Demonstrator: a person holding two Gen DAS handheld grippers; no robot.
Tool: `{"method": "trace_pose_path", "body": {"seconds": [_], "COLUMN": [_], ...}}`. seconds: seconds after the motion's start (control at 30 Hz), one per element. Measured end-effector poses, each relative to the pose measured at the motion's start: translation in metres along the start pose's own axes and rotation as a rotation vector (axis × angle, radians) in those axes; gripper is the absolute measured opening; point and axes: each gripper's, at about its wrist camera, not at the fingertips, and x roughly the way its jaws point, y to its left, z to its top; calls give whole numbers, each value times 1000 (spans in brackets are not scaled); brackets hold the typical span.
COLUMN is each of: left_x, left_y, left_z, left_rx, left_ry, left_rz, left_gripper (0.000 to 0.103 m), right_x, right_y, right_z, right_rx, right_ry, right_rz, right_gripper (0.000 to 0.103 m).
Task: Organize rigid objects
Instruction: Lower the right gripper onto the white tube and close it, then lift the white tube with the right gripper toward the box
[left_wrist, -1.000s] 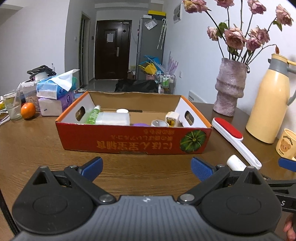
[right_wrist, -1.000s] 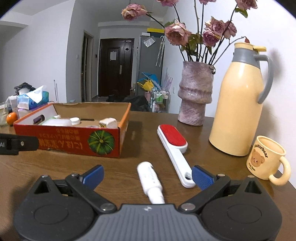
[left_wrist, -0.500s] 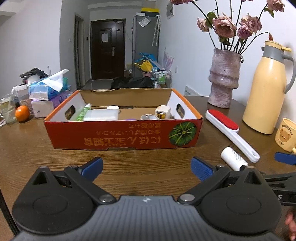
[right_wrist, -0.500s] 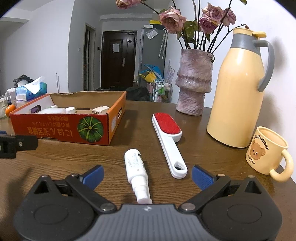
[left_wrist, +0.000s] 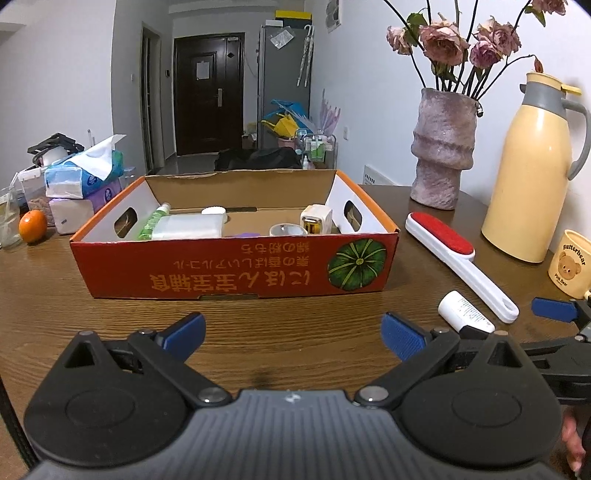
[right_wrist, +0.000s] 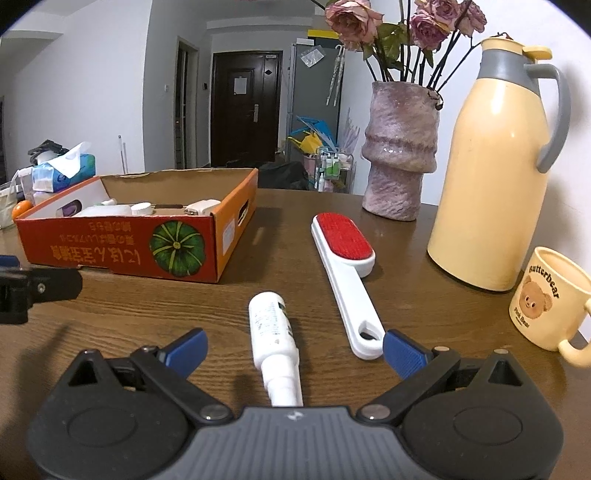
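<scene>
Right gripper spread wide, straddling the white bottle lying on the tabletop; left gripper wide too, facing the box, holding nothing.

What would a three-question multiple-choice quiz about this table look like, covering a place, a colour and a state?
1. Where does the small white plastic spray bottle lie?
A in the box
B on the table between the right hand-held gripper fingers
C in the mug

2. What colour is the white-handled lint brush pad?
A red
B green
C blue

3. The right hand-held gripper is:
A shut on the bottle
B open
C out of view

Answers: B, it lies on bare wood between the blue tips; A, the pad is red; B, the tips stand wide apart, clear of the bottle.
</scene>
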Motion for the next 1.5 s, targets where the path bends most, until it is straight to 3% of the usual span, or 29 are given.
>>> {"method": "trace_pose_path", "body": {"seconds": [0.33, 0.43, 0.57, 0.7, 0.77, 1.27, 1.5], "left_x": [10, 12, 13, 14, 13, 11, 10], "left_y": [-11, -15, -19, -18, -19, -35, -56], "left_z": [5, 6, 8, 9, 9, 14, 20], "left_rx": [26, 39, 53, 46, 49, 65, 66], "left_ry": [4, 4, 2, 2, 0, -17, -24], "left_rz": [12, 8, -6, -16, -15, -15, -54], "left_gripper": [103, 103, 103, 103, 103, 103, 103], "right_x": [19, 25, 35, 40, 40, 19, 5], "right_y": [0, 1, 0, 0, 1, -11, -29], "right_z": [6, 7, 8, 8, 8, 12, 17], "right_rx": [-6, -4, 4, 24, 23, 82, 119], "right_ry": [23, 41, 75, 92, 90, -5, -64], "right_rz": [16, 21, 29, 57, 68, 41, 15], "right_gripper": [94, 85, 66, 36, 27, 27, 27]}}
